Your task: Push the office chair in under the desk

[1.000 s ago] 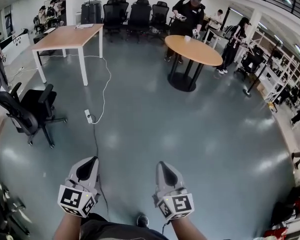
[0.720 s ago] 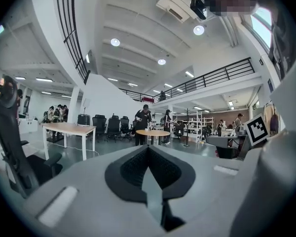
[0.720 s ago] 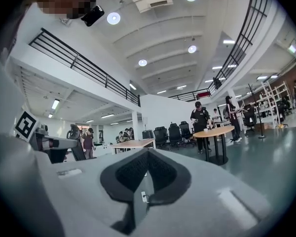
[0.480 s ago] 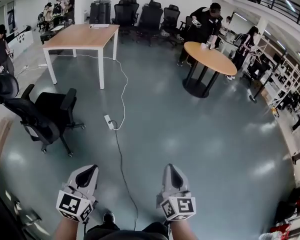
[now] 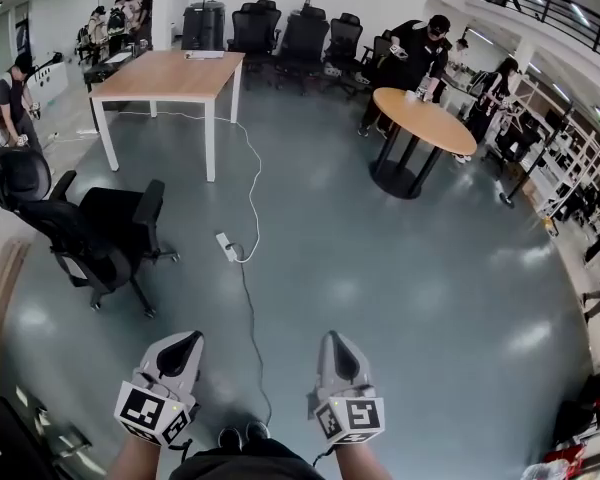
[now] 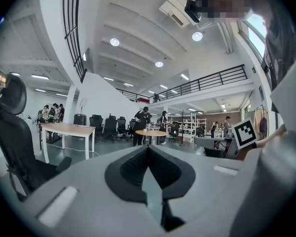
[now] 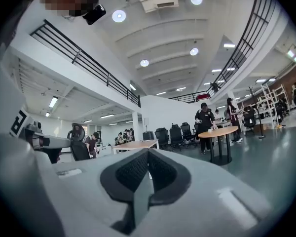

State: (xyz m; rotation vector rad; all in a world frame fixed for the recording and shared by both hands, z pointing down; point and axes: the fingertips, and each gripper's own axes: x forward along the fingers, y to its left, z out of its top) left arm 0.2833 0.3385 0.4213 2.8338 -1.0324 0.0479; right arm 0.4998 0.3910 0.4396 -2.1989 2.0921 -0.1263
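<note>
The office chair (image 5: pixel 100 230) stands on the floor at the left of the frame, backrest toward the left edge, well apart from the bench (image 5: pixel 170 73) in the upper left. It lies up and left of both tools. The left hand-held gripper (image 5: pixel 183 345) is nearer than the right hand-held gripper (image 5: pixel 332 343). Both have their jaws closed on nothing.

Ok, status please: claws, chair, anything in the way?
Left claw, right claw: both shut, empty. Office chair stands apart from desk, untouched. Cable lies on floor ahead.
</note>
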